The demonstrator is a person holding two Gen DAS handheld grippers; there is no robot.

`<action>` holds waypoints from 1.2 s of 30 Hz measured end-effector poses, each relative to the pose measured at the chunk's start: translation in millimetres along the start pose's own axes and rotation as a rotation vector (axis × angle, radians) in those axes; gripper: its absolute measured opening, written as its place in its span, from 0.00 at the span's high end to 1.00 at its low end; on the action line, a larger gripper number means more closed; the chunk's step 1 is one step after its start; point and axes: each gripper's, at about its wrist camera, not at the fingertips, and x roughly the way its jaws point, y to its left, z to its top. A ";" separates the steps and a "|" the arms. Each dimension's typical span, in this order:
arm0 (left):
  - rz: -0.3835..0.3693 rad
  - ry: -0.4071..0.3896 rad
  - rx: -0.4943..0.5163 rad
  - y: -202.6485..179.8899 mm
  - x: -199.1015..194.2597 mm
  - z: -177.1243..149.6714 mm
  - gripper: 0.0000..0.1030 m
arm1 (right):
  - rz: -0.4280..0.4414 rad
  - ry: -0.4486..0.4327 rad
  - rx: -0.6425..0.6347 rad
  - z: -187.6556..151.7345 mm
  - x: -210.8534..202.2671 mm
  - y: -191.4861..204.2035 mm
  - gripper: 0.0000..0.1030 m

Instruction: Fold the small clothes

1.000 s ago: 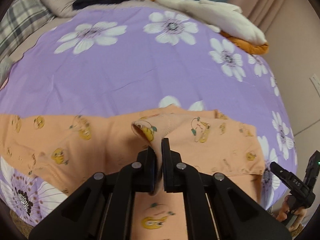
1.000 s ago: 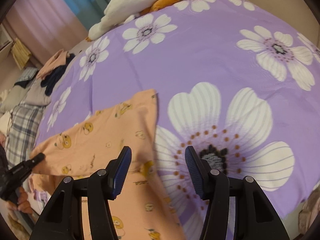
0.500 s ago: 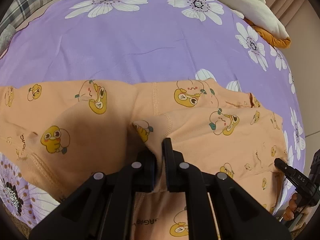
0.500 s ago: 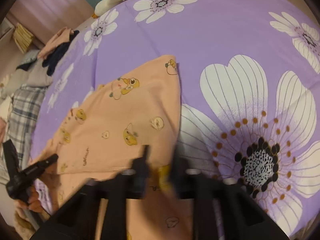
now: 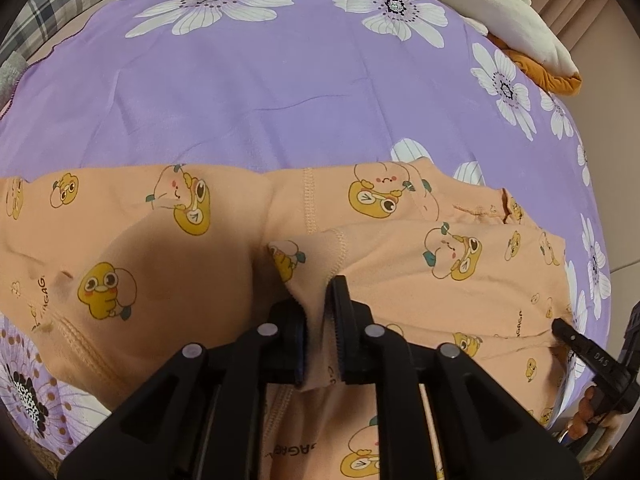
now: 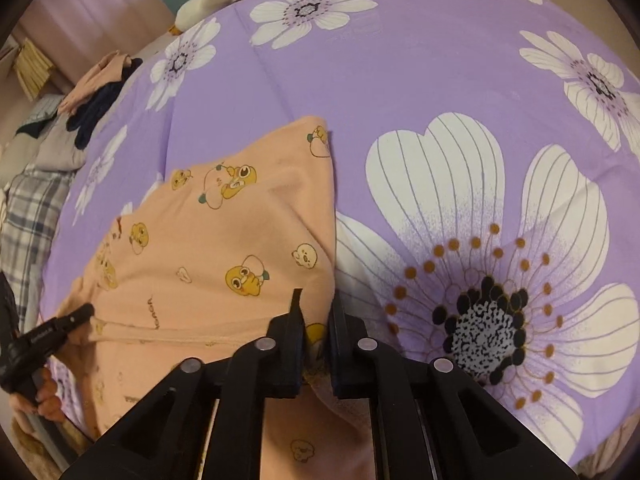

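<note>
Pinching peach garment [image 6: 224,240]: right claw [image 6: 316,320]; left claw [image 5: 316,312] jaws opening, cloth between

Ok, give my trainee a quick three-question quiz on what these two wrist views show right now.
1. True or false: the orange garment lies on a purple flowered sheet.
2. What is pinched in the right claw?
A. the sheet
B. the garment's edge
C. nothing
3. Fill in: a fold of garment stands between the left claw's fingers while its jaws are ____.

Key: 1 true; 2 B; 3 opening.
</note>
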 end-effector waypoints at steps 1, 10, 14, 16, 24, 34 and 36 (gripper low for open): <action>-0.004 0.001 -0.004 0.3 -0.1 0.5 0.85 | -0.001 0.005 -0.014 2.2 -2.4 3.3 0.91; 0.014 -0.003 -0.010 0.2 -11.7 -6.2 0.76 | 0.029 -0.070 -0.060 43.2 -6.8 11.2 0.41; 0.010 0.004 -0.017 3.0 -12.9 -10.8 0.75 | 0.038 -0.013 -0.048 56.8 25.5 10.0 0.41; 0.008 0.005 -0.020 4.0 -13.0 -11.7 0.74 | 0.028 0.005 -0.054 61.5 40.2 12.9 0.48; -0.007 0.009 -0.039 5.9 -7.1 -11.5 0.71 | 0.054 -0.076 -0.023 75.3 21.3 15.4 0.92; -0.038 -0.002 -0.065 10.9 -4.0 -13.9 0.68 | -0.066 -0.036 -0.054 68.5 50.0 12.6 0.93; -0.038 -0.014 -0.057 9.9 -4.5 -15.8 0.67 | -0.073 -0.033 -0.054 68.7 50.4 11.9 0.93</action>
